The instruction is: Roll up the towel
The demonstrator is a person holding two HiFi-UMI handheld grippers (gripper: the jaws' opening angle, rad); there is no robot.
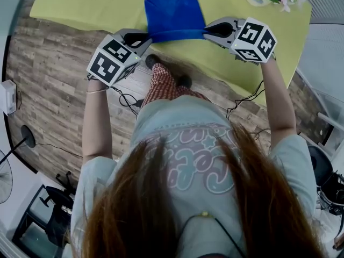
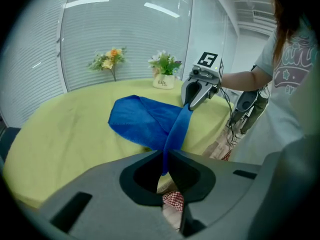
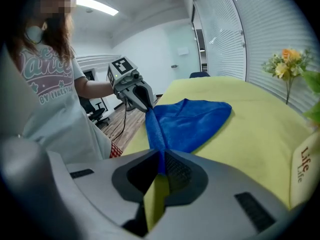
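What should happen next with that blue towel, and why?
Probably fold the near edge forward over the towel to start the roll: the left hand-held gripper and right hand-held gripper each pinch a near corner, and the edge is taut at the table rim.

One towel (image 1: 174, 12), two claws (image 1: 146, 38) (image 1: 207, 32), one table (image 1: 97, 7), two flower bunches (image 2: 107, 60) (image 2: 164, 62).

A table (image 1: 80, 7) draped in a yellow-green cloth stands on a grey-brown wood-plank floor (image 1: 48, 90), with a white pot of flowers (image 2: 164, 79) near its far edge. Behind it, pale horizontal blinds (image 2: 125, 29) cover a glass wall, and long ceiling lights (image 3: 97, 6) glow overhead. Further off are a black office chair (image 3: 97, 113), a fan (image 1: 4, 183) and loose cables (image 1: 126, 98) on the planks.
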